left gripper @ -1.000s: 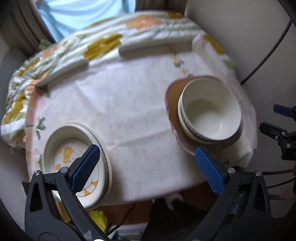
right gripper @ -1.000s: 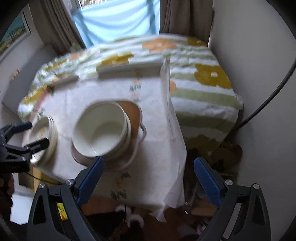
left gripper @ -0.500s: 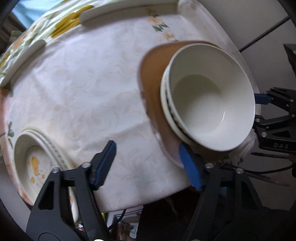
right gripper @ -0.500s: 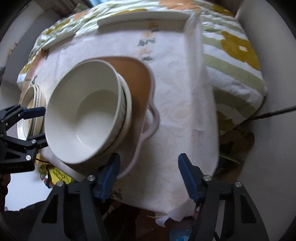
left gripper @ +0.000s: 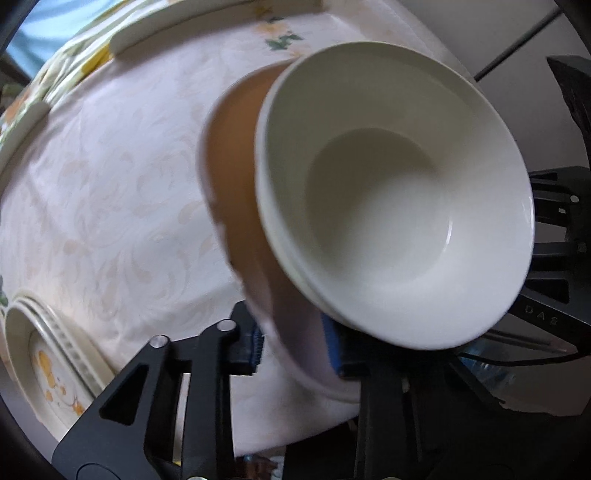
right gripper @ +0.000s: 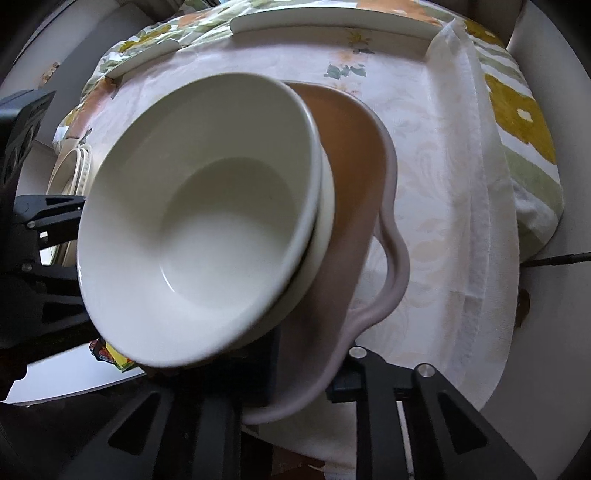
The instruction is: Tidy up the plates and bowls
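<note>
Two stacked white bowls sit on a brown tray with a pale rim, at the table's near edge; they also show in the right wrist view on the tray. My left gripper is shut on the tray's near rim, left of the bowls. My right gripper is shut on the tray's rim by its handle. A stack of patterned plates lies at the table's left edge.
The table wears a pale floral cloth over a flowered quilt. White bars lie along the far side. A wall and a black cable are to the right.
Both grippers moved in toward the tray and closed on its near rim, one on each side of the bowls. The bowls now fill both views.
</note>
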A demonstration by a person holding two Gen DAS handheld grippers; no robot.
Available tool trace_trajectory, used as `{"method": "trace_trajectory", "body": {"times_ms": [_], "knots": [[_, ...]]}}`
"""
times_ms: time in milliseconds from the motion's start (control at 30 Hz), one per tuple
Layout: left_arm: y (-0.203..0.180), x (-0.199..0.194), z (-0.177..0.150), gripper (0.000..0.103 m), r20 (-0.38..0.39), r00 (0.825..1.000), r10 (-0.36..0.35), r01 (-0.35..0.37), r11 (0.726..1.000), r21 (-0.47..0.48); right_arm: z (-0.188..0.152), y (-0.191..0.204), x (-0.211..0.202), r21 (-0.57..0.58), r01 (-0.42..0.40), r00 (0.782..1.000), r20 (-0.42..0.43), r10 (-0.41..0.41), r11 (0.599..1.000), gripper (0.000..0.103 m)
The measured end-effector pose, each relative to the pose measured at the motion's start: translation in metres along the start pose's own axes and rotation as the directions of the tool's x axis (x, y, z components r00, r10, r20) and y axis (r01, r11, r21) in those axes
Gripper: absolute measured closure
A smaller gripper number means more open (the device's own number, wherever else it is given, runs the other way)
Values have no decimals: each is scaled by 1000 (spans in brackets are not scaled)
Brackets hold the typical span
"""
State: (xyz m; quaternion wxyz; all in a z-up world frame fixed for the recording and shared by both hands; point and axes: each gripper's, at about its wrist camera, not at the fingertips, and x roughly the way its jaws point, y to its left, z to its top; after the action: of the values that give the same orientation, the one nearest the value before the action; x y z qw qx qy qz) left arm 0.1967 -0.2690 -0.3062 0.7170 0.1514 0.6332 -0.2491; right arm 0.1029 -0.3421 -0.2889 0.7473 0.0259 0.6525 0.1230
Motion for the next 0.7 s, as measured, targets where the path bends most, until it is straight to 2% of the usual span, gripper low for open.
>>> {"method": "trace_trajectory", "body": {"times_ms": [67, 133, 300, 467, 600, 700], "knots": [[-7, -1, 0, 82, 23, 1000, 0, 0, 1000, 22, -2, 2, -1, -10, 7, 1000, 23, -7, 1000, 86], [-15, -2, -1, 82, 46, 998, 43, -45, 998, 38, -3, 5, -2, -21, 32, 998, 49, -31, 999, 86], [-27, -6, -11, 82, 79, 994, 76, -81, 996, 49, -8, 9, -5, -36, 65, 993, 97, -61, 997, 86], [-33, -22, -24, 82, 100, 992, 83, -86, 996, 25, -7, 19, -13, -65, 86, 988, 131, -76, 994, 86], [-30, -55, -42, 82, 138, 985, 104, -103, 995, -12, -5, 36, -33, -106, 95, 984, 158, -78, 990, 86], [-14, -90, -57, 82, 166, 976, 141, -135, 990, -50, 0, 60, -51, -148, 87, 981, 186, -59, 985, 86]]}}
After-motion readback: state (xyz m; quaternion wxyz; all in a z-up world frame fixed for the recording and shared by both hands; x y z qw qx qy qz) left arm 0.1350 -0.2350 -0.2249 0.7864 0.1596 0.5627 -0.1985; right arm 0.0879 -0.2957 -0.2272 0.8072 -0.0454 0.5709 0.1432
